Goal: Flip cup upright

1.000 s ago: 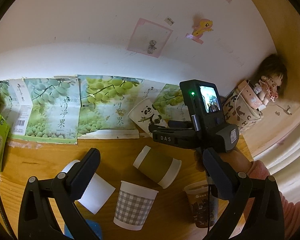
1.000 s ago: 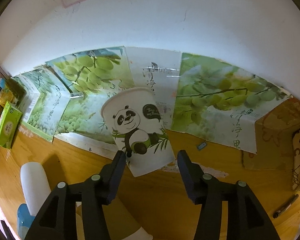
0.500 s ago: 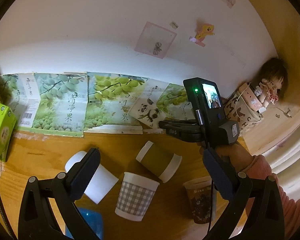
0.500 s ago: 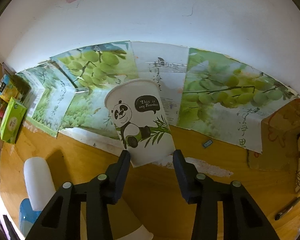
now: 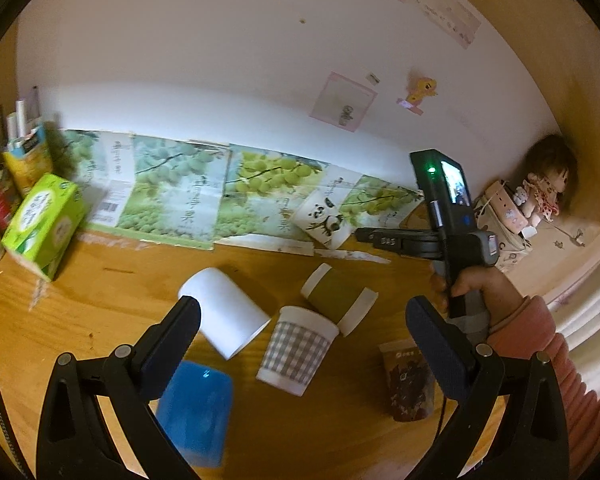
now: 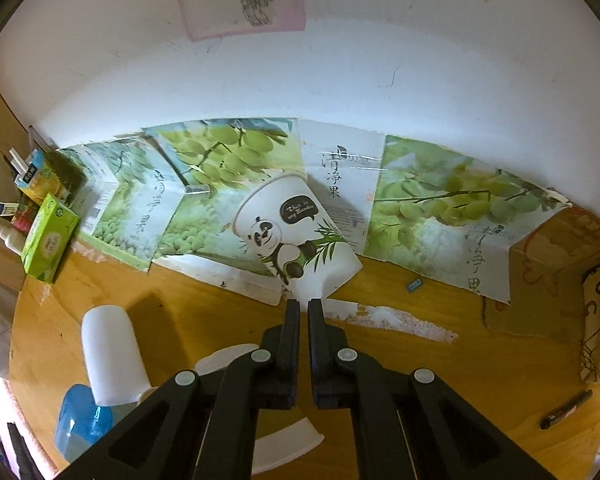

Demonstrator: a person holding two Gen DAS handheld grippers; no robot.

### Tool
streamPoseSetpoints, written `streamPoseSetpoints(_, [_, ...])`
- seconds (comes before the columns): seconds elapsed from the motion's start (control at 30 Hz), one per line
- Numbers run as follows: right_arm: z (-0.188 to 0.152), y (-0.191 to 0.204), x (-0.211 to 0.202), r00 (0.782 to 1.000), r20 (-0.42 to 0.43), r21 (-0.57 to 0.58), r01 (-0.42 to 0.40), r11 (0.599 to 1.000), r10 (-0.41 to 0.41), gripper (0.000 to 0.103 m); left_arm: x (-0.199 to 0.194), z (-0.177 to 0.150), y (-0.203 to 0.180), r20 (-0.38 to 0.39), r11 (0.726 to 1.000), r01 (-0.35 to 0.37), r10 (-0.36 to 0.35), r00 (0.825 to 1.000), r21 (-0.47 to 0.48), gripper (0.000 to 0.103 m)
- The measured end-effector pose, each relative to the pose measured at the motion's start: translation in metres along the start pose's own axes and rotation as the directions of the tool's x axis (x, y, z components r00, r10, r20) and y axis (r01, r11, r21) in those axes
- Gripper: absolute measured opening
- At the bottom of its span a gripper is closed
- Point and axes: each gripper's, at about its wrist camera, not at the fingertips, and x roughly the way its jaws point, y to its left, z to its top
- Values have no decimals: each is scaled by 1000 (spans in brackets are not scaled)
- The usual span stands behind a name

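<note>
While the right gripper [image 6: 304, 301] has its jaws drawn nearly together, it pinches the lower edge of the panda cup [image 6: 296, 232], a white paper cup printed with a panda and bamboo, whose base end sits at the fingertips. That cup leans tilted at the back edge of the wooden desk [image 6: 440, 360], its wider rim pointing up and away against the grape posters [image 6: 452, 208] that line the foot of the white wall; whether its base touches the desk cannot be told. From the left wrist view the same panda cup [image 5: 323, 224] shows just ahead of the right gripper's fingers, with the person's right hand [image 5: 474, 288] wrapped around the handle. The left gripper [image 5: 300, 316] hangs released above the front of the desk, jaws spread wide with nothing between them. Under it, near the middle of the desk, a plain white cup [image 5: 224, 316] lies on its side, an olive green cup [image 5: 338, 298] with white bands lies on its side beside it, and a grey checked cup [image 5: 298, 354] stands mouth up, touching the olive one. A blue cup [image 5: 194, 412] sits nearer the front edge, and a dark brown printed cup [image 5: 408, 384] stands to the right. A green carton [image 5: 42, 224] rests toward the left back corner, a doll [image 5: 548, 184] sits in the right back corner, and a pen [image 6: 566, 410] lies near the right edge.
</note>
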Motion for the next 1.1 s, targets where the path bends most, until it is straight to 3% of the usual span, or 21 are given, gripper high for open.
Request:
streamPoseSetpoints(0.43, [0, 17, -8, 997, 75, -133, 23, 991, -13, 6, -11, -10, 17, 16, 998, -38, 39, 999, -44, 102])
streamPoseSetpoints(0.6, [-1, 26, 2, 994, 110, -190, 33, 981, -12, 40, -3, -13, 21, -6, 998, -28, 28, 1000, -63, 102])
streamPoseSetpoints(0.73, [1, 26, 14, 992, 119, -214, 54, 975, -29, 48, 3, -15, 24, -26, 997, -26, 24, 999, -68, 102])
streamPoseSetpoints(1.1, [19, 22, 45, 995, 61, -230, 86, 969, -74, 58, 17, -15, 25, -64, 998, -2, -2, 998, -68, 102])
